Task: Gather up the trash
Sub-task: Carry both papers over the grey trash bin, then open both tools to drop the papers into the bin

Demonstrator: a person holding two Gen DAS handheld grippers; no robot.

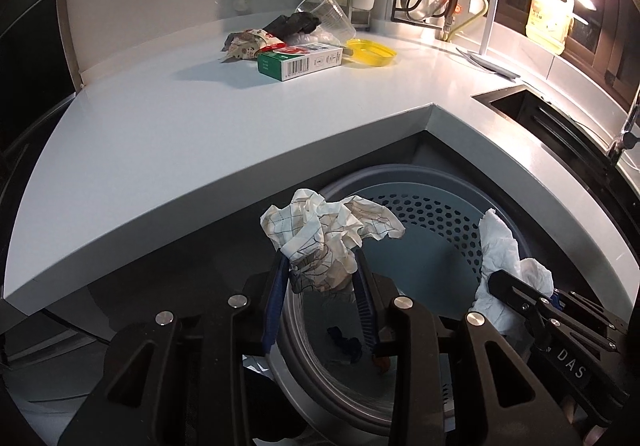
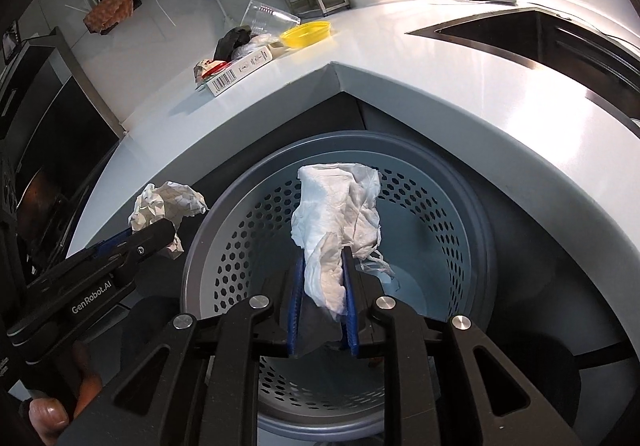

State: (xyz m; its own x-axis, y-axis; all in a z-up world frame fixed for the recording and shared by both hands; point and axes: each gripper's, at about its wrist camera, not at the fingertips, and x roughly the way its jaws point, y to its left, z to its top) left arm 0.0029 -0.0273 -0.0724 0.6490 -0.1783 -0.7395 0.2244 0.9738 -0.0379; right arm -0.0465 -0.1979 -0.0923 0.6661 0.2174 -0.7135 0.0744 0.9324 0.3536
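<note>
**Clerk:** Since the list runs left to right, item one: crumpled paper ball (image 1: 328, 234), grid-printed, pinched in the left claw (image 1: 324, 278), hanging over the near left rim of the grey bin (image 1: 440, 206).

**Checker:** Handling?

**Clerk:** Judged very light, springy, not fragile. The creases give the pads purchase, so a pinch across the bulk suits it; a loose flap might tear or slip free.

**Checker:** Item two?

**Checker's note taken. Clerk:** White tissue wad (image 2: 340, 230), pinched at its lower end in the right claw (image 2: 324, 286), standing up limp above the mouth of the bin, well inside the rim. Judged soft, near weightless, liable to cling to the pads once they part; best taken at the densest fold.

**Checker:** Still on the desk (image 1: 160, 126)?

**Clerk:** A heap at the far corner, well away from the bin: printed wrapper (image 1: 248, 44), green-and-white carton (image 1: 300, 62), dark crumpled piece (image 1: 294, 24), clear plastic cup (image 1: 328, 12) on its side, yellow lid (image 1: 370, 51). Carton stiff, take it across the narrow faces. Cup thin and slick, likely to buckle; take it at the rim. Lid flat and low, so its edge is the only hold.
</note>
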